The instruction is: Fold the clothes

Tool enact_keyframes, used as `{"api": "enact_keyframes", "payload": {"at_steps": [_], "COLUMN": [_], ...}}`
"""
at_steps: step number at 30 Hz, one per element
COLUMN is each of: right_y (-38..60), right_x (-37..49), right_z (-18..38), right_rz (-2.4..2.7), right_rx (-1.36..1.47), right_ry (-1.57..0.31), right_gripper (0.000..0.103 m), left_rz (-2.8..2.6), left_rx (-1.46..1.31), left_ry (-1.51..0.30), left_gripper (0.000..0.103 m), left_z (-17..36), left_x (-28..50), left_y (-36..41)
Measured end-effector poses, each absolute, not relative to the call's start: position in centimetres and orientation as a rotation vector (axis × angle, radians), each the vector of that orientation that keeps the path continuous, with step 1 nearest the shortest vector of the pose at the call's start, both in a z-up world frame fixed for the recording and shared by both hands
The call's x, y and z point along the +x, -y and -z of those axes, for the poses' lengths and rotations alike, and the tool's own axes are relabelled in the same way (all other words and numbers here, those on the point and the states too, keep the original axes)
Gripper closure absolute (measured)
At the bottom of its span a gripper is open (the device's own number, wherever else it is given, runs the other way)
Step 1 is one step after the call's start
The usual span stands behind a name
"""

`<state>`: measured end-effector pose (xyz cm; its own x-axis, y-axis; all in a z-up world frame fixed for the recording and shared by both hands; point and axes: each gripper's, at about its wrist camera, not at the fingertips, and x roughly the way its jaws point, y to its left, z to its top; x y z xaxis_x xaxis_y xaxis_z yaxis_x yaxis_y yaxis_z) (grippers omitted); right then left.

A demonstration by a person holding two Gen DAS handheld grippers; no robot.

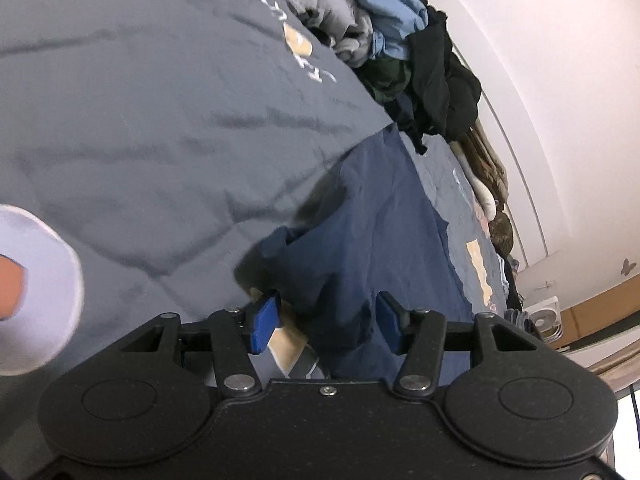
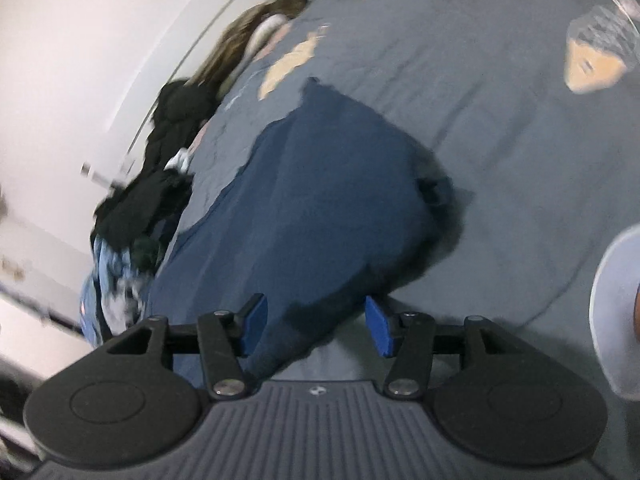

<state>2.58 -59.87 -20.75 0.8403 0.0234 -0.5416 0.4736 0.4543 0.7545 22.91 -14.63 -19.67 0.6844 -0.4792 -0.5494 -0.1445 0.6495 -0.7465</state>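
Observation:
A navy blue garment lies spread on the grey bedspread. My left gripper is open, and the garment's rumpled near edge sits between its blue pads without being pinched. In the right wrist view the same garment stretches away from me, blurred by motion. My right gripper is open too, with a corner of the navy cloth between its wide-apart pads. A dark shadow runs under the cloth's edge in both views.
A heap of grey, light blue, green and black clothes is piled along the white wall; the same heap lies left of the garment. Printed patches mark the bedspread. A pale sleeve and another sleeve sit at the frame edges.

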Motion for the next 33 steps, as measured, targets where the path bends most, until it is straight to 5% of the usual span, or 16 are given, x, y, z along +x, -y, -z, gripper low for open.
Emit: {"api": "enact_keyframes", "payload": {"at_steps": [4,7,8,11,12,19,22,28,33], "right_y": [60.4,60.3,60.3,60.6,60.7,60.7,61.8,62.6,62.7], "right_x": [3.0,3.7,3.8,3.6,3.5,3.2,3.1,2.4,1.6], "right_z": [21.8,22.0,21.9,21.7,21.4,18.1,20.3,21.2,20.3], "right_rz": [0.302,0.307,0.309,0.332,0.337,0.323,0.371,0.407,0.44], "right_rx": [1.139,1.116,1.101,1.071,1.064,0.895,1.0,1.09,1.048], "right_ry": [-0.479,-0.456,-0.449,-0.425,-0.415,-0.372,-0.468,-0.483,-0.411], "right_gripper": [0.048,0.048,0.052,0.089,0.092,0.093,0.091,0.083,0.095], "left_rz": [0.24,0.23,0.231,0.241,0.246,0.244,0.207,0.154,0.165], "left_rx": [-0.822,-0.804,-0.794,-0.78,-0.774,-0.755,-0.771,-0.795,-0.799], "left_ry": [-0.81,-0.812,-0.813,-0.796,-0.787,-0.778,-0.826,-0.833,-0.815], "left_gripper": [0.053,0.076,0.083,0.091,0.093,0.093,0.077,0.085,0.092], "left_z": [20.0,19.8,19.8,19.0,18.5,16.8,18.0,18.9,17.8], "left_x": [23.5,23.4,23.4,23.4,23.4,23.1,23.4,23.5,23.3], "left_y": [15.5,15.5,15.4,15.3,15.2,14.8,14.7,14.2,13.8]}}
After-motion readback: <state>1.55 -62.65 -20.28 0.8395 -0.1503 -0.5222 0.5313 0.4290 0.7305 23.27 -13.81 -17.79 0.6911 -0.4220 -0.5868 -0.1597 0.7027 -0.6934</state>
